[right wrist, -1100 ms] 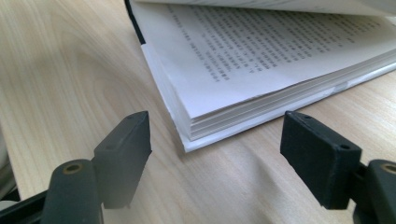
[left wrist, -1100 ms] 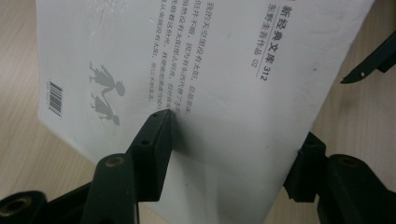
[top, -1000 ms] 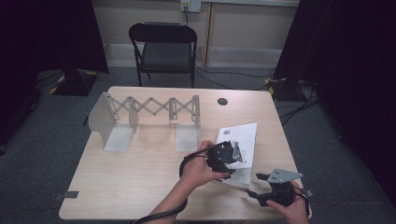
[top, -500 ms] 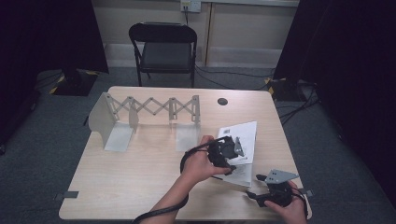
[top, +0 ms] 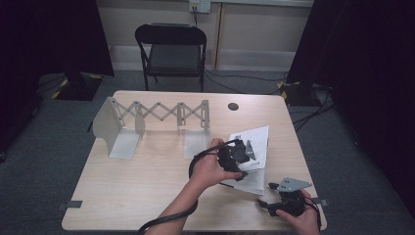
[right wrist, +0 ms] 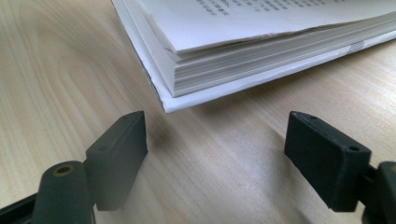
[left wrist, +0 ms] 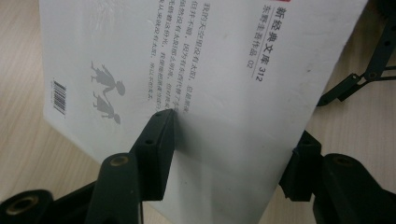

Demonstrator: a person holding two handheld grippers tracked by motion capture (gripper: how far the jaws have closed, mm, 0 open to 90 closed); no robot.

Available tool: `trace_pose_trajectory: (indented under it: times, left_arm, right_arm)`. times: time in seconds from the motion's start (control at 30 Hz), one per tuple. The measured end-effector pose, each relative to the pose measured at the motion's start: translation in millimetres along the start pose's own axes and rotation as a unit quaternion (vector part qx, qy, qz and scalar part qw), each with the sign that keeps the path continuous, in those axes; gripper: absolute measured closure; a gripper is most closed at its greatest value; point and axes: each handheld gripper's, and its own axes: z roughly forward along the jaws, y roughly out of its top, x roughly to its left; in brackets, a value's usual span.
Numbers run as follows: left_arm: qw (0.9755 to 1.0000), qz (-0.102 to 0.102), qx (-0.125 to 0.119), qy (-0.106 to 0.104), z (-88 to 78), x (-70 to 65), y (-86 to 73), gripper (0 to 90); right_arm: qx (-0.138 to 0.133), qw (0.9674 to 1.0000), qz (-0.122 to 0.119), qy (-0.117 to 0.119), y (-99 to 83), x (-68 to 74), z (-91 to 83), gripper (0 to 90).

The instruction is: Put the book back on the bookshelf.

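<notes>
Progress looks early to me: the book (top: 258, 142) lies on the counter (top: 147, 196), near its right edge, well apart from the folding metal rack (top: 156, 113) that stands open toward the back left. I take the job to be getting the book into that rack, and none of that travel is done yet.

The left gripper (top: 243, 155) is down on the book. In the left gripper view, one pad lies against the white back cover (left wrist: 224, 70), just below the printed text and beside the two small grey figures, while the other jaw sits at the book's far edge, partly hidden behind it. The jaws are part closed with the book between them, but I cannot tell whether they truly pinch it or only rest on it.

The right gripper (top: 268, 205) waits low at the front right of the counter, its jaws wide apart and holding nothing. In the right gripper view its jaws (right wrist: 215, 154) point at the near corner of the book (right wrist: 261, 56), close but not touching, and the top cover and first pages stand slightly raised off the page block.

Left to do, as I judge it: secure a firm hold, lift the book, carry it across, and stand it in a rack slot.
</notes>
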Motion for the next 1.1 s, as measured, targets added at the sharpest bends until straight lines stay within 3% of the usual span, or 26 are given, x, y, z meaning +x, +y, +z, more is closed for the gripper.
trace_pose_trajectory:
  times: [0.43,0.8,0.9,0.93,0.97,1.1]
  left_arm:
    - [0.9997,-0.005,0.017,-0.015,-4.7,9.2,9.6,46.3]
    - [0.9996,-0.007,0.021,-0.017,-6.9,9.0,9.5,47.7]
    - [0.9992,-0.013,0.022,-0.032,-8.8,7.3,9.8,49.2]
    - [0.999,-0.022,0.012,-0.038,-12.3,7.5,9.8,53.5]
    - [0.9991,-0.029,0.004,-0.032,-16.0,8.2,9.7,56.1]
    - [0.9995,-0.005,0.024,-0.021,-10.0,1.7,6.2,56.8]
  right_arm:
    - [0.001,1.0,0.007,-0.006,1.2,-0.9,1.3,20.9]
    - [-0.001,0.9979,0.039,-0.053,7.9,-16.2,8.6,21.2]
    - [-0.006,0.997,0.028,-0.071,11.0,-17.8,11.5,21.2]
    - [-0.01,0.9967,0.019,-0.078,11.9,-17.2,12.4,21.3]
    - [-0.011,0.9961,0.01,-0.086,12.3,-16.2,12.5,21.8]
    - [-0.023,0.9939,-0.027,-0.104,13.1,-9.5,13.4,25.4]
